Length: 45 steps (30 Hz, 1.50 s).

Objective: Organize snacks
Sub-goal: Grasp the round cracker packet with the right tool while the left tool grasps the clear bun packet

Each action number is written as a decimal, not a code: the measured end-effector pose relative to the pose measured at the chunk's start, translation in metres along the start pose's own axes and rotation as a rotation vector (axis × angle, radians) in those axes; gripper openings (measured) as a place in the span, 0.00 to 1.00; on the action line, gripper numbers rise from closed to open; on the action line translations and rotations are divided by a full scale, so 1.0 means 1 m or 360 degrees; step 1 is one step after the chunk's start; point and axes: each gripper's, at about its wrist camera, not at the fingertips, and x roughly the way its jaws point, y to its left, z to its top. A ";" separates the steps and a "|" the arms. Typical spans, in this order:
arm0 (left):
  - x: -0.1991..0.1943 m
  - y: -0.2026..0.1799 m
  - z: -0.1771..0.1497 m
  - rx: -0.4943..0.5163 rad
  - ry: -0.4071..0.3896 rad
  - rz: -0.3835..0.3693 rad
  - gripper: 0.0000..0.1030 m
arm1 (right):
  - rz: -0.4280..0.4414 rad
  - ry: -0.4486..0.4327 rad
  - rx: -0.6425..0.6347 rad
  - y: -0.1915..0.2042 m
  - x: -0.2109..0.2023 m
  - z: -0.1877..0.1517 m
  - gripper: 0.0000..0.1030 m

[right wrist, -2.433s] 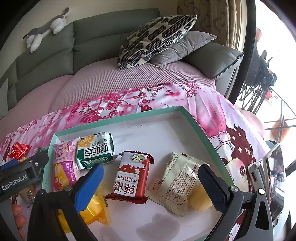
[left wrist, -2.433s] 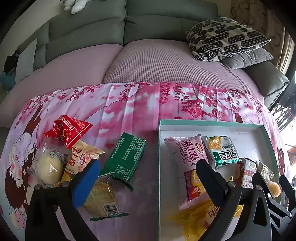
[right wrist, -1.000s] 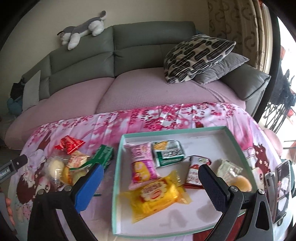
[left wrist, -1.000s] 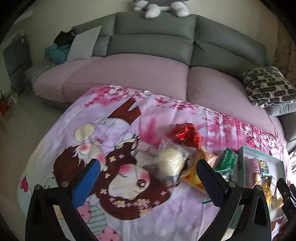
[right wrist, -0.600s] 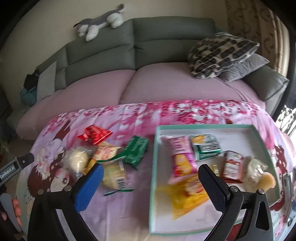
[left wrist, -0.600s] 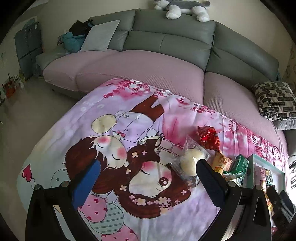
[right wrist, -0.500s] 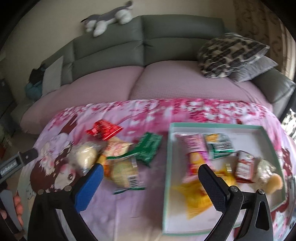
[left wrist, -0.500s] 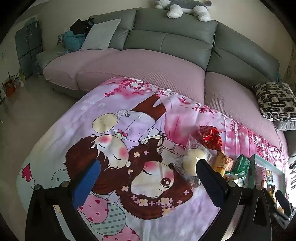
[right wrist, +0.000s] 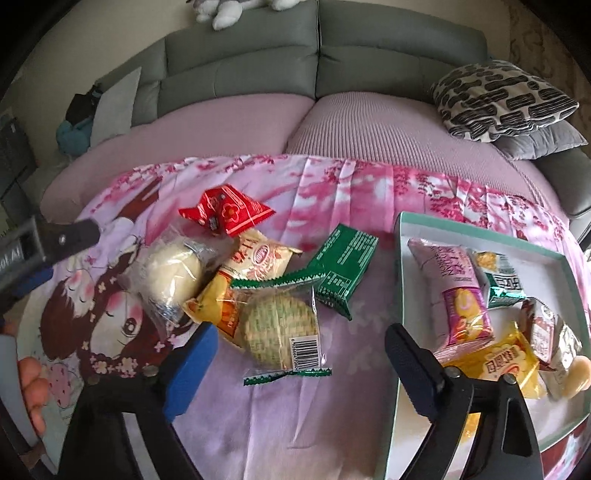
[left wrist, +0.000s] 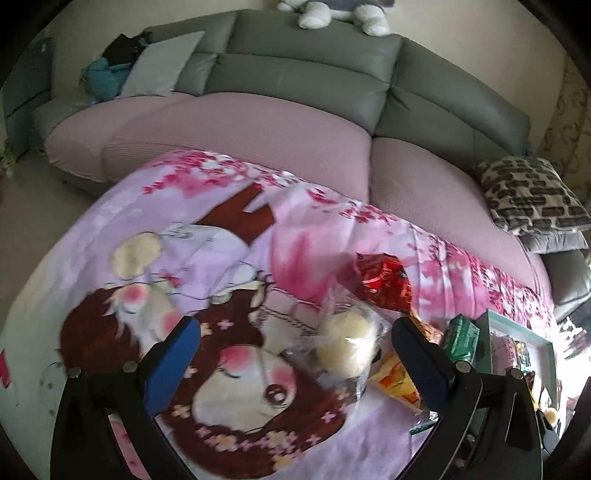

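Note:
Loose snacks lie on the pink cartoon cloth: a red packet (right wrist: 227, 214), a clear-wrapped bun (right wrist: 173, 271), an orange-cream packet (right wrist: 243, 273), a clear-wrapped biscuit (right wrist: 280, 326) and a green packet (right wrist: 343, 266). A teal-rimmed white tray (right wrist: 480, 230) at the right holds several packets. My right gripper (right wrist: 299, 354) is open and empty, just in front of the biscuit. My left gripper (left wrist: 295, 349) is open and empty, above the cloth left of the pile; the bun (left wrist: 345, 347) lies between its fingers' line of sight. The left gripper's body also shows at the left edge of the right wrist view (right wrist: 44, 243).
A grey sofa with pink seat covers (right wrist: 369, 125) stands behind the cloth. A patterned cushion (right wrist: 502, 99) lies at its right end, a plush toy (left wrist: 332, 11) on its back. Floor (left wrist: 22, 206) lies left of the cloth.
My right gripper has swung left from the tray to over the loose snack pile. My left gripper has moved left, then come closer to the bun. Both stayed open.

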 end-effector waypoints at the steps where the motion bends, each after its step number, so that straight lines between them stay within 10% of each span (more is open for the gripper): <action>1: 0.005 -0.003 -0.001 0.0023 0.0018 -0.0015 1.00 | 0.0001 0.0009 0.0001 0.000 0.003 0.000 0.87; 17: 0.072 -0.024 -0.015 0.0133 0.0317 -0.0001 0.99 | 0.0035 0.0151 0.0012 0.004 0.038 -0.001 0.69; 22: 0.077 -0.029 -0.016 0.0140 0.0338 -0.0033 0.81 | 0.0080 0.0178 0.0026 0.004 0.044 0.000 0.62; 45: 0.051 -0.035 -0.013 0.0122 0.0293 0.0057 0.64 | 0.0140 0.0132 0.0098 -0.018 0.027 0.000 0.52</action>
